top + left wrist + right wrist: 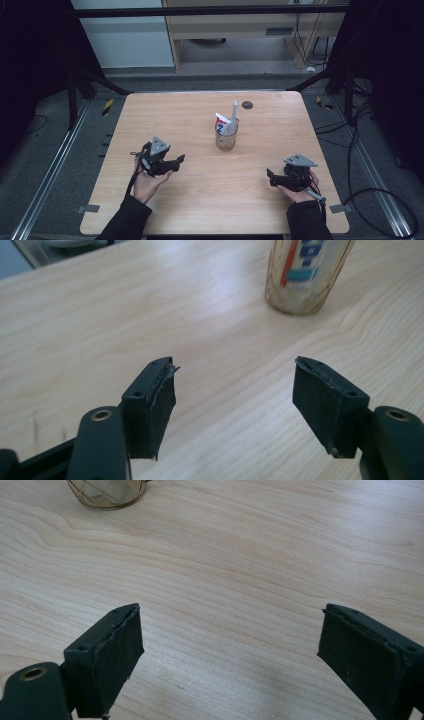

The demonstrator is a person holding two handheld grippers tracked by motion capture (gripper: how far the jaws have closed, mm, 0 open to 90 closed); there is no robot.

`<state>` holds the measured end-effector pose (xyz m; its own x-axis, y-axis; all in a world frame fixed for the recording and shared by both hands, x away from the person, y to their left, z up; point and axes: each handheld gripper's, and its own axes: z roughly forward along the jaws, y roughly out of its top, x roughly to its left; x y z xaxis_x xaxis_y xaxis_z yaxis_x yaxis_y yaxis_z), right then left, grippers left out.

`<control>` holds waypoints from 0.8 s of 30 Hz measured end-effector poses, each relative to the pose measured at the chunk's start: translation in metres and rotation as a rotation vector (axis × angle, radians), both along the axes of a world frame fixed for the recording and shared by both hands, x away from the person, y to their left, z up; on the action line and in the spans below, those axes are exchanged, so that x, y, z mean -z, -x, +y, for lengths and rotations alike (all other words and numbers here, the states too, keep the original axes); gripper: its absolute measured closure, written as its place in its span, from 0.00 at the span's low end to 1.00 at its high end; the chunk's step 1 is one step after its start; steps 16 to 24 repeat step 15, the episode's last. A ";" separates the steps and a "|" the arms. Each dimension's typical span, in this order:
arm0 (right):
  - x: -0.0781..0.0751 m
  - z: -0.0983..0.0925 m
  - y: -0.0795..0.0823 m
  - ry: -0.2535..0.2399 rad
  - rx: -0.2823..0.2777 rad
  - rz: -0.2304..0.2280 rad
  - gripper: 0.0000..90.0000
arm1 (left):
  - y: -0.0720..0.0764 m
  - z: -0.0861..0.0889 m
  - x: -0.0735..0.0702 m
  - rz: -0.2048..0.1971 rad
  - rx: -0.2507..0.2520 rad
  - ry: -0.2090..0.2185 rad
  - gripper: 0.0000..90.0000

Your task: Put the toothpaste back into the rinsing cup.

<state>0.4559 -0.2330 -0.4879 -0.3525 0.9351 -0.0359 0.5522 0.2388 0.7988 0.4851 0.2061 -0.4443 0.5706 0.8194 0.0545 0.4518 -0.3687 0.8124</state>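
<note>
Glass cup (226, 139) stands just past the table's (190, 200) middle, holding a white toothbrush (233, 116) and a red-white-blue toothpaste tube (221, 125); its lettering is unreadable. Left gripper (181, 159) at eight o'clock and right gripper (270, 176) at four o'clock both gape, empty.

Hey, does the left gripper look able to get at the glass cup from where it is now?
Probably yes. The left gripper has open, empty jaws pointing toward the cup, with only bare table between them. The toothpaste and toothbrush stand inside the cup, not in the way.
</note>
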 end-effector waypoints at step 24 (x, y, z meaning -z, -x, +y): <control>0.001 -0.001 0.002 0.010 -0.002 0.020 0.09 | 0.023 0.069 0.033 0.080 -0.142 -0.027 0.30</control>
